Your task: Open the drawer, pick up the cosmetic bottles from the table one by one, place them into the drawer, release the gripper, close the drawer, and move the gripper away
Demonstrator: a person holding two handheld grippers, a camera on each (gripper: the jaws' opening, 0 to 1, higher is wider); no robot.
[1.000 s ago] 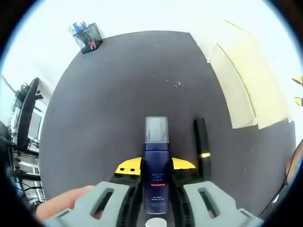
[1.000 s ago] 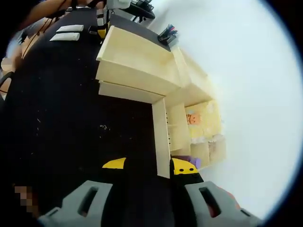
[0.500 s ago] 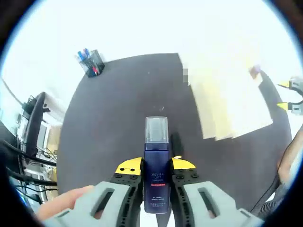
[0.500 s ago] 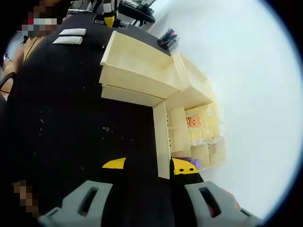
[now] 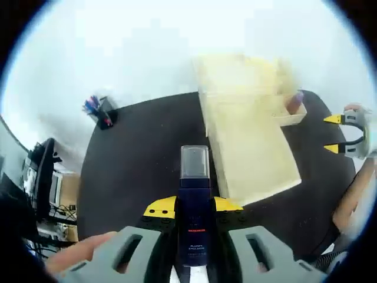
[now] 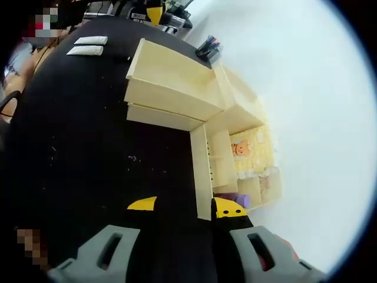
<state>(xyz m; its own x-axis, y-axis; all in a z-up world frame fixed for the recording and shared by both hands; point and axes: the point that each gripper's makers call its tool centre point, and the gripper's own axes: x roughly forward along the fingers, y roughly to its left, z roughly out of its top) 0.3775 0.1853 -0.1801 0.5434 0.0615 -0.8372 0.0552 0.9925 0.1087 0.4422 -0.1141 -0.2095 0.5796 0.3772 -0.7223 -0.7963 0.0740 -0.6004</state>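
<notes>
I had the left gripper [image 5: 194, 207] clamped on a bottle [image 5: 194, 206] — drawer [image 6: 171, 88] already open, drop-off pending. Right gripper [image 6: 184, 207] empty, jaws apart.

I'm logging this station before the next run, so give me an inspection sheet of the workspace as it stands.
Surface: dark table, speckled with small light specks.
Job's things: blue bottle with a clear cap; pale wooden drawer unit with one drawer pulled open.
Clutter: pen cup; two flat white packets.
Grippers: left gripper clamps the blue bottle; right gripper jaws apart, nothing between them.
Cables: dark leads at the table's left edge.
Surroundings: white wall.
</notes>
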